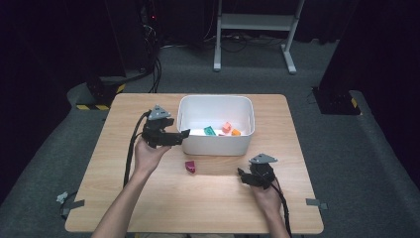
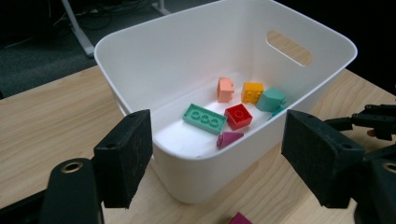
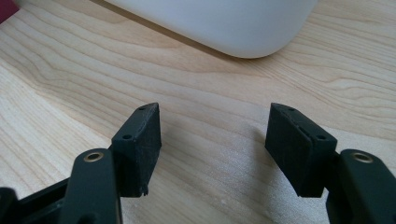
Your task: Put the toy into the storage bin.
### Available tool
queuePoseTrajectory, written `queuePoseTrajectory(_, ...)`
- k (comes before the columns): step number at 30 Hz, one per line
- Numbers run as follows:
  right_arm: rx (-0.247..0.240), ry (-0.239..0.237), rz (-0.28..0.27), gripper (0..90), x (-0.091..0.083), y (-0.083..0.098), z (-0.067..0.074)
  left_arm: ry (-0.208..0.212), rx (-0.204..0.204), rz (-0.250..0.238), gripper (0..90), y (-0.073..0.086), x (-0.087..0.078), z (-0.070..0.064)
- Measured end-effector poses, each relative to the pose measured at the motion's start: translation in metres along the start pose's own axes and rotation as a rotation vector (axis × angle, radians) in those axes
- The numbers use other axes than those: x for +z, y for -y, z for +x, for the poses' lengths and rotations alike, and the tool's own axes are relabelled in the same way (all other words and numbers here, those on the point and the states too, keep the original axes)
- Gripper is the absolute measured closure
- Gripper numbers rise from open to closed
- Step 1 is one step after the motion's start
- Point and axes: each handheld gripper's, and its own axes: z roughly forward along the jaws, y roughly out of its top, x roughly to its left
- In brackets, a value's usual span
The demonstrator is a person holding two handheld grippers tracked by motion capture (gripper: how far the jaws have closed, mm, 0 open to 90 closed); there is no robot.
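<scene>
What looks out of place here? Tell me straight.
One magenta block lies loose on the table, in front of the white bin, while the other blocks sit inside the bin. Both grippers are open and empty. Nothing looks spilled or damaged.

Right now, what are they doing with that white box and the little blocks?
A person is using a gripper in each hand to gather toy blocks into the white bin. Several are already inside, among them a red brick, a green plate and an orange brick. The left gripper is at the bin's rim with its jaws open and nothing between them. One magenta block lies on the table in front of the bin. The right gripper sits open over the tabletop near it.
</scene>
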Motion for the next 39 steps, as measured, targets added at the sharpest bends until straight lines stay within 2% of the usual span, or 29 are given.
queuePoseTrajectory(2,0.001,0.0,0.0,35.7,0.0,0.0,0.0,-0.002,0.008,0.0,24.8,0.007,-0.004,0.0)
queuePoseTrajectory(6,0.001,0.0,0.0,35.7,0.0,0.0,0.0,0.017,-0.011,-0.008,24.4,0.019,-0.008,0.0)
queuePoseTrajectory(14,0.0,0.0,0.0,35.7,0.0,0.0,0.0,0.019,-0.01,0.022,24.8,0.049,0.0,-0.008)
queuePoseTrajectory(22,0.001,0.0,-0.001,35.7,0.0,0.0,0.0,0.017,-0.031,0.078,27.7,0.081,0.021,-0.018)
queuePoseTrajectory(26,0.001,0.0,-0.001,35.7,0.0,0.0,0.0,0.025,-0.036,0.109,28.6,0.093,0.035,-0.022)
queuePoseTrajectory(28,0.001,0.0,-0.001,35.7,0.0,0.0,0.0,0.038,-0.051,0.119,28.6,0.098,0.042,-0.023)
queuePoseTrajectory(32,0.001,0.0,-0.001,35.7,0.0,0.0,0.0,0.05,-0.07,0.12,26.9,0.105,0.051,-0.024)
queuePoseTrajectory(39,0.001,0.0,-0.001,35.7,0.0,0.0,0.0,0.032,-0.069,0.14,28.3,0.111,0.067,-0.029)
